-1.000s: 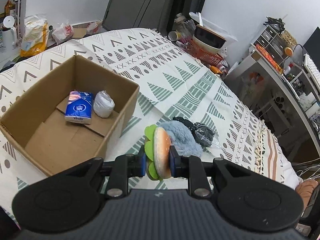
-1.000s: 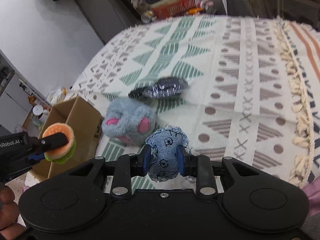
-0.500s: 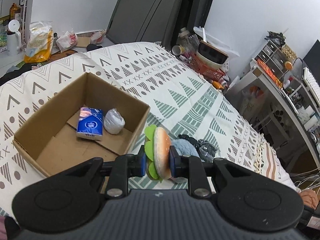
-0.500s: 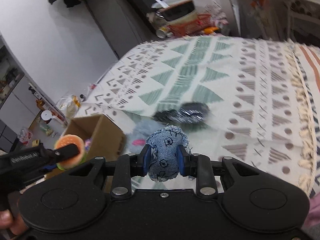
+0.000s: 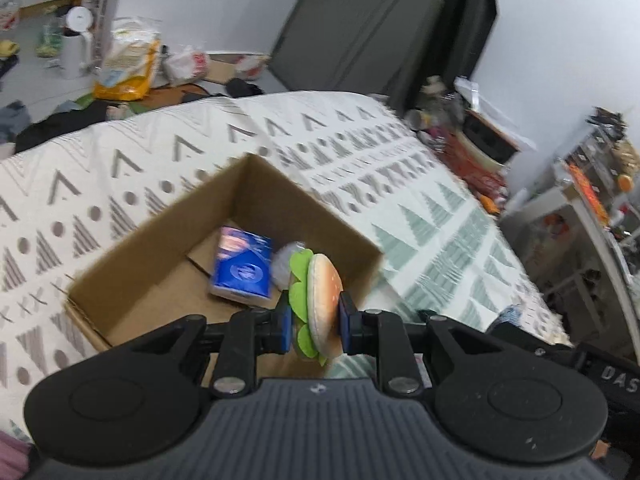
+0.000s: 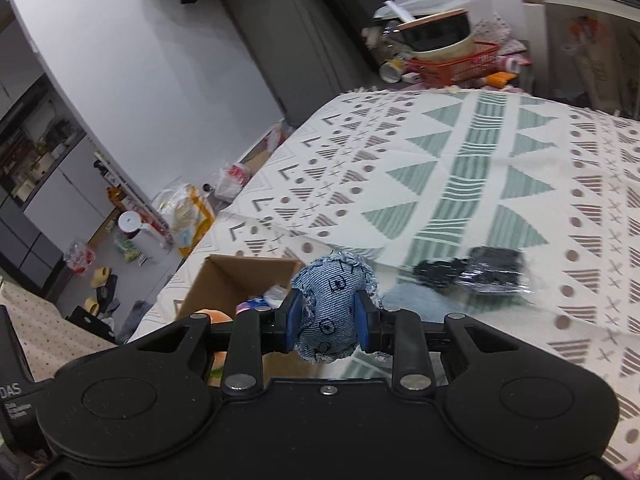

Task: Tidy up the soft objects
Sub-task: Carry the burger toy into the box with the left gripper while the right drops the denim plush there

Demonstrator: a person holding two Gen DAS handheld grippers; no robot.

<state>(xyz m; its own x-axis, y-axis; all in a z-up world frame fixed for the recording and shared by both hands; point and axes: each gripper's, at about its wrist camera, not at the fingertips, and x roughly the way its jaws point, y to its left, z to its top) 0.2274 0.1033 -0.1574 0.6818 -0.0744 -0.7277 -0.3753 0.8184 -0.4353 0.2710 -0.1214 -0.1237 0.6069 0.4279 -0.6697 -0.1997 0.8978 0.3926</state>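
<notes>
Burger plush (image 5: 320, 304) pinched in my left fingers (image 5: 286, 322), probably over the box (image 5: 160, 280); right fingers (image 6: 293, 322) clamp the denim toy (image 6: 332, 312) beside it, both for dropping in.

Patterned bedspread (image 6: 460, 168): cardboard box (image 5: 168, 240), black wrapped bundle (image 6: 472, 272), grey-blue plush (image 6: 416, 302) between them.

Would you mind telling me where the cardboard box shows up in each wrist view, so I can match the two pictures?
Left wrist view: the cardboard box fills the centre-left, open, just beyond the burger plush held in the left hand-held gripper.
Right wrist view: the cardboard box sits lower left, partly hidden behind the denim plush.
Shared landmark: the blue tissue pack inside the box, only an edge showing in the right view.
</notes>
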